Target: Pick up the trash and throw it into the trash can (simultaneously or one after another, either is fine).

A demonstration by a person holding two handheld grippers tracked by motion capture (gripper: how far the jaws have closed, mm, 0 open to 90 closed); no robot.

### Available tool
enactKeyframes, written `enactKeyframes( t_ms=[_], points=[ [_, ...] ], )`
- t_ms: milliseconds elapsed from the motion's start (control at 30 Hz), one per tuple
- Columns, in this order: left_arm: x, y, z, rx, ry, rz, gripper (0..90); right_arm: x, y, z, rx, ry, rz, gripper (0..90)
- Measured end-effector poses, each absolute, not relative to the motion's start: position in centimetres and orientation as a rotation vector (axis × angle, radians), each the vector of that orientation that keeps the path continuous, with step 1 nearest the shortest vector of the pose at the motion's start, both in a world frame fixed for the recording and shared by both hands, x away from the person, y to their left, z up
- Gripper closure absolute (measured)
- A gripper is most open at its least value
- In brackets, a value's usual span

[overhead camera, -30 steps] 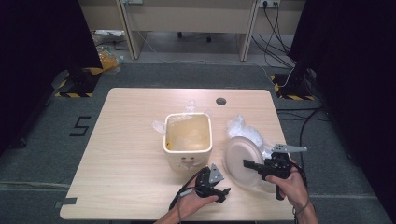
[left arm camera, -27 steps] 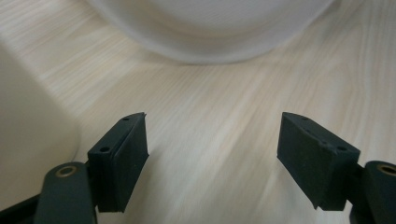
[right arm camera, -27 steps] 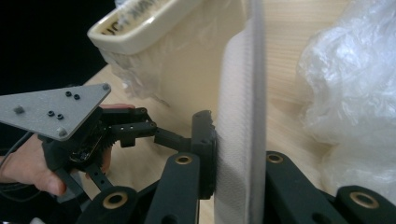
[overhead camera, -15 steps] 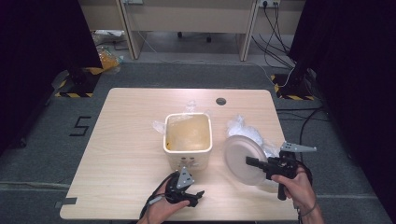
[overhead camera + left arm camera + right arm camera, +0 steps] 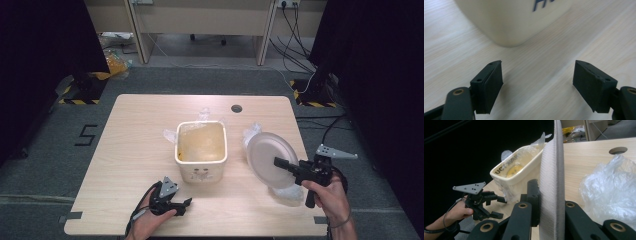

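Right tongs [image 5: 278,162] clamp the white plate [image 5: 267,156] on edge beside the tub [image 5: 201,150]; left tongs [image 5: 186,202] gape empty.

We see a cream, square-sided container [image 5: 201,150] standing upright near the middle of the table, open at the top, with yellowish residue inside and dark lettering on its outer walls. Crumpled clear plastic film [image 5: 200,116] lines its rim and spills over the far side. To its right, a white round lid [image 5: 271,159] is held on edge, tilted, clamped at its rim between the jaws of the right gripper [image 5: 278,162]. In the right gripper view we see the lid edge-on [image 5: 551,182], with more clear plastic [image 5: 610,187] on the table beside it.
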State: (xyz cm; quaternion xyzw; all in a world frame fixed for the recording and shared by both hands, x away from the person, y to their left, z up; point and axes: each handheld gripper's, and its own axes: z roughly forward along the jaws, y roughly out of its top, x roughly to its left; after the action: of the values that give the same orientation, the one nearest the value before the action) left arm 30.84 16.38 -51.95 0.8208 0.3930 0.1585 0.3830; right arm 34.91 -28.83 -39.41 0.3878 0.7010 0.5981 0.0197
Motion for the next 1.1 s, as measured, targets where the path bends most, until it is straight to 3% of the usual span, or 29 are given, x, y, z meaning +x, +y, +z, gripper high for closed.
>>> enactKeyframes(
  t_ms=[367,1100],
  points=[
    [31.6,18.7,-51.6,2.066,1.070,0.443,23.6,36.4,-27.7,-36.4,1.143,2.156,1.887,84.3],
    [31.9,19.4,-52.2,2.069,1.094,0.463,20.8,40.2,-22.2,-30.6,1.021,2.244,1.889,84.3]
  ],
)
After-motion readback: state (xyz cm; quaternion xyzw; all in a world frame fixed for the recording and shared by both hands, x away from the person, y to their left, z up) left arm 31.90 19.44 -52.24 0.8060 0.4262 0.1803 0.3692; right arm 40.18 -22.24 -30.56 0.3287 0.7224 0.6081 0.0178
